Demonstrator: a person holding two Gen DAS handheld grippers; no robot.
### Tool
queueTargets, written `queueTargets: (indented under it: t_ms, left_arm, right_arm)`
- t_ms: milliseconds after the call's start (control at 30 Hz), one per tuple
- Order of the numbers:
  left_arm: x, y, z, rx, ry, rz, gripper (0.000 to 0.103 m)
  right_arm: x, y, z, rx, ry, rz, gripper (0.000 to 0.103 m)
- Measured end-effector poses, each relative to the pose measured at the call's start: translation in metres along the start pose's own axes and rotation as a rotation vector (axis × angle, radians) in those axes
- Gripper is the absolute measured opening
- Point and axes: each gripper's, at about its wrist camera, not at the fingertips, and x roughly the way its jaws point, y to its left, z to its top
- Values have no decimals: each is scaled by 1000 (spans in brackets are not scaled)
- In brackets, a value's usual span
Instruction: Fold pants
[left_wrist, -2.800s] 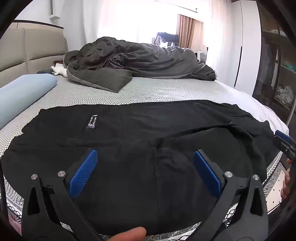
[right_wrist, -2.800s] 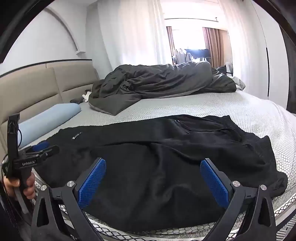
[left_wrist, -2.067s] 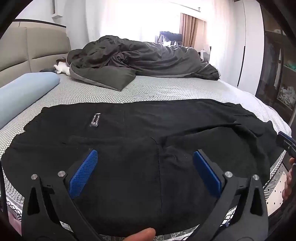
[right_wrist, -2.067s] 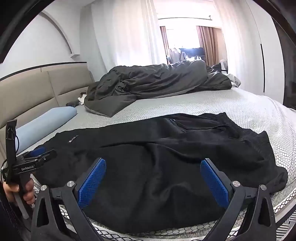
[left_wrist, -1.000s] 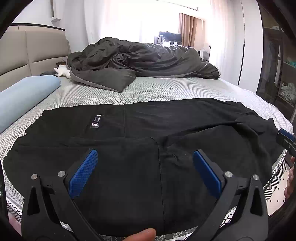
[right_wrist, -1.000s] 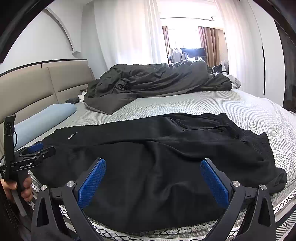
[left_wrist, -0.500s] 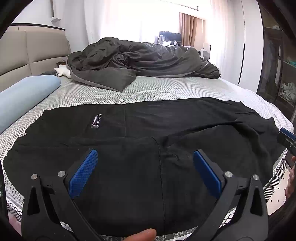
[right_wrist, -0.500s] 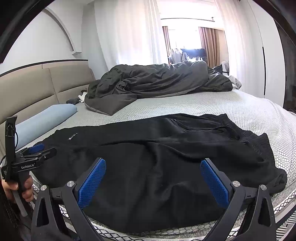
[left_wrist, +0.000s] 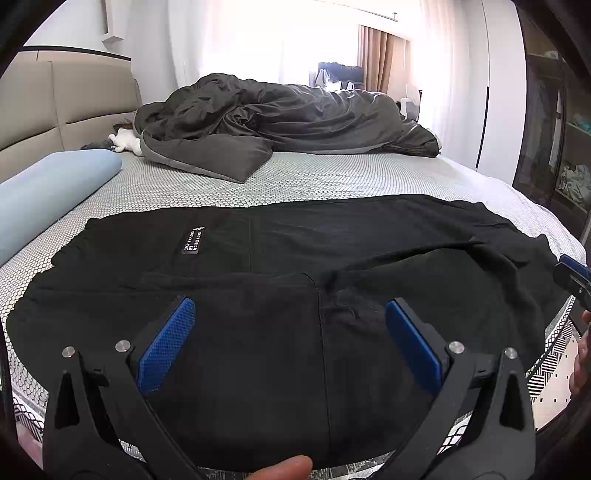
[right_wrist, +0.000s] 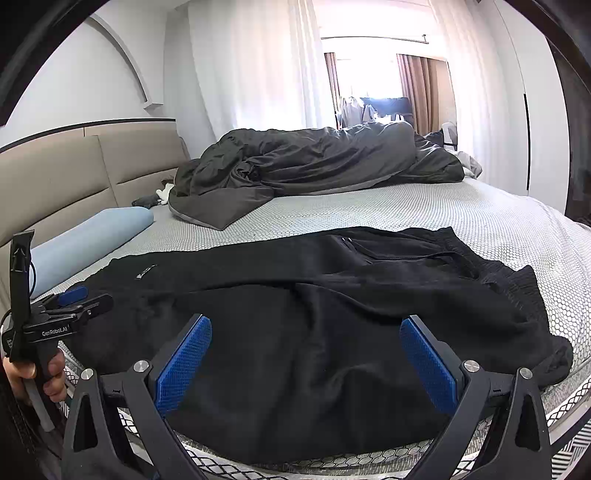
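Here, black pants (left_wrist: 295, 280) flat on bed (left_wrist: 295, 181), both tongs (left_wrist: 290, 347) (right_wrist: 301, 360) wide, "GenRobot.AI" on left handle.

Open mattress (left_wrist: 332, 177) lies beyond the black pants (left_wrist: 295, 266), a broad band of bare bed between them and the heaped dark duvet (left_wrist: 280, 122) that walls off the far side. To the left, the blue bolster pillow (left_wrist: 48, 192) lines the edge near the headboard (right_wrist: 74, 170). The left gripper (left_wrist: 290, 343) and right gripper (right_wrist: 303, 362) both hang wide apart above the near hem, nothing between their fingers. Right of the pants, more bare mattress runs to the bed's edge.
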Motion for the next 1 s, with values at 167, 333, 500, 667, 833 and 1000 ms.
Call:
queueTargets:
  t_ms: [167,333,500,667,833,1000]
  left_arm:
    - [0,0,0,0,0,0,102]
    - [0,0,0,-1,0,-1,102]
    - [-3,1,0,0,-4,-3,102]
    - [-3,1,0,0,-4,-3,102]
    - [-3,1,0,-1,-3,-1,102]
    - [-5,3,0,-2,-5,2,102]
  right_arm:
    - [0,0,0,0,0,0,103]
    - [0,0,0,1,-2,-1,103]
    - [1,0,-1,1,8,-4,103]
    - [3,2,0,-2,9,-6,103]
    - [5,1,-1,5,12,-9,103]
    - [8,-4,-1,28,16,2,103]
